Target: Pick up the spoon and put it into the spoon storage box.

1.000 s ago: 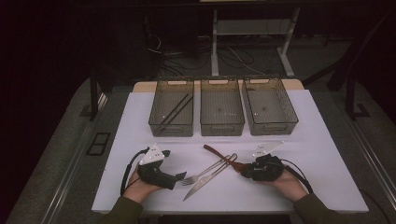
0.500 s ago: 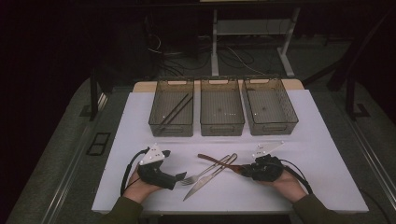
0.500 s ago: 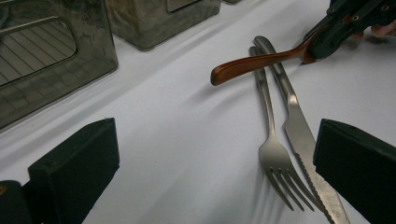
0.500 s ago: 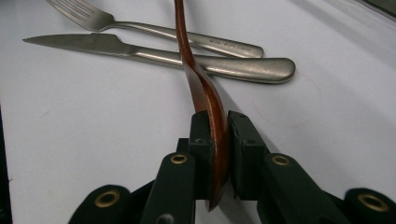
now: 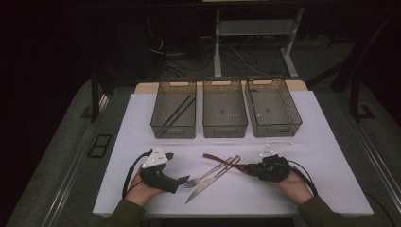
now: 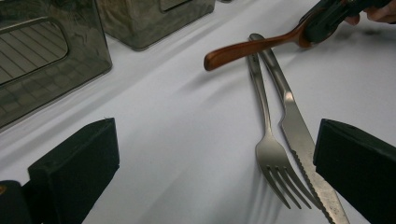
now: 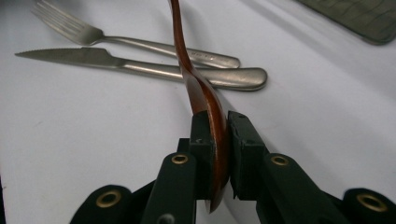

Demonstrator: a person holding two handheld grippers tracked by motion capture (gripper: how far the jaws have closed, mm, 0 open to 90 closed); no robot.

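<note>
- Right hand-held gripper (image 7: 216, 154) had its jaws clamped on the bowl end of the wooden spoon (image 7: 198, 91); they had just been closing with the spoon between them.
- Spoon sat at the near middle of the table (image 5: 326, 170), bowl edge-on between the pads, handle running out above the ends of the fork (image 7: 140, 42) and knife (image 7: 154, 67) handles.
- Left hand-held gripper (image 6: 212, 163) was wide open and held nothing; the fork tines (image 6: 280, 179) lay between its jaws, knife blade next to the fork.
</note>
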